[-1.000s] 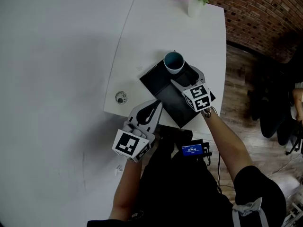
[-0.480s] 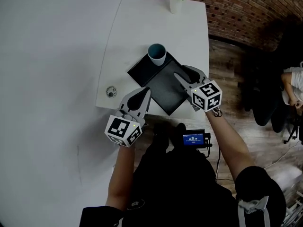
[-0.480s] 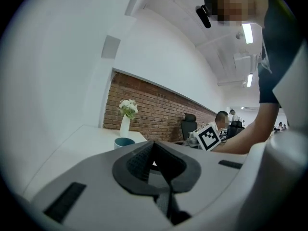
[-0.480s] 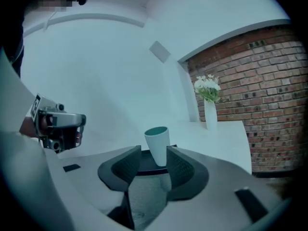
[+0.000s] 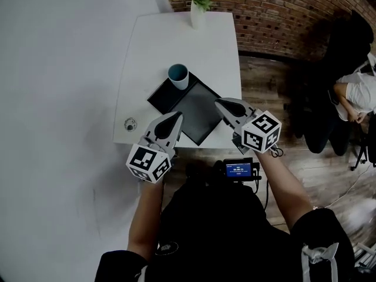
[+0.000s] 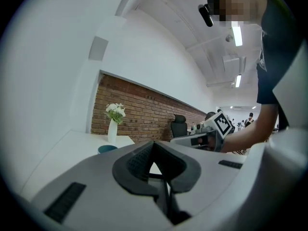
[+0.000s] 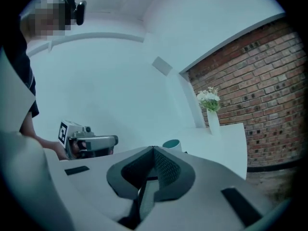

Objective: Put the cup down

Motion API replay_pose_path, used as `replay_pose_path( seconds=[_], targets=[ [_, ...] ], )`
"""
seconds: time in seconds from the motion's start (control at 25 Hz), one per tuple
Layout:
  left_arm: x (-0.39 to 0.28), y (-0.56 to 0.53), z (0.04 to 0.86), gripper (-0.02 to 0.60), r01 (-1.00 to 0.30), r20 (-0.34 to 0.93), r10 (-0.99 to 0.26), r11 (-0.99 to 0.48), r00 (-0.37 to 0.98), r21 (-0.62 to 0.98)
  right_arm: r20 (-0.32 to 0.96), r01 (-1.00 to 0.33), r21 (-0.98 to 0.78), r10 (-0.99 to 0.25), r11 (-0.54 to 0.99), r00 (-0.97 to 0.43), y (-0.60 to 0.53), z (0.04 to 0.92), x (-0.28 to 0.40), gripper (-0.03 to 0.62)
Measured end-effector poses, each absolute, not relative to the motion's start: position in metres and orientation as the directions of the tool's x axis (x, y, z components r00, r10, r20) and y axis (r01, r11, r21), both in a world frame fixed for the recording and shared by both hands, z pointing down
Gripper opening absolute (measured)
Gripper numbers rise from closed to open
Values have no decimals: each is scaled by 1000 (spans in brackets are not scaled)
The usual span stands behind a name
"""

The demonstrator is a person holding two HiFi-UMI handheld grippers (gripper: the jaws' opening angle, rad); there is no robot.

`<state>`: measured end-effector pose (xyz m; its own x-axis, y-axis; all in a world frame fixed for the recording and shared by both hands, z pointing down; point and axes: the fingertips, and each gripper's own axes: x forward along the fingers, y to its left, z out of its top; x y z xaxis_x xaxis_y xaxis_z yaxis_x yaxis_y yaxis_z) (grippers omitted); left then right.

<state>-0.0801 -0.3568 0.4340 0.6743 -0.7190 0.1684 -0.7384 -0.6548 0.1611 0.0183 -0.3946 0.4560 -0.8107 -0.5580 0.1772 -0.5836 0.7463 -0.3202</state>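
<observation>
The white cup with a teal inside stands upright on the far corner of a black mat on the white table. Its rim also shows in the left gripper view and the right gripper view. My right gripper hovers over the mat's near right side, well short of the cup. Its jaws have just been closing and now meet with nothing between them. My left gripper hangs over the table's near edge, shut and empty.
A white vase of flowers stands at the table's far edge by a brick wall. A small round fitting sits at the near left corner. A device with a blue screen hangs at my chest. A seated person is at the right.
The right gripper has drawn back from beside the cup toward me, risen, and its jaws have gone from open to shut. The left gripper rose slightly. The cup stays on the mat.
</observation>
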Motion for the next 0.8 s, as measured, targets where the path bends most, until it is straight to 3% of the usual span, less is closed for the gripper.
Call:
replay_pose_path(
  seconds=[0.4,0.8],
  targets=[
    [-73,-347,435,8,-716,158,-698,-678,698,170,77,-560,-498,-610,662,-789,-364,445,57,14],
    [-68,-351,440,8,-700,152,-684,-688,713,190,67,-571,-490,-625,658,-778,-370,437,60,14]
  ],
)
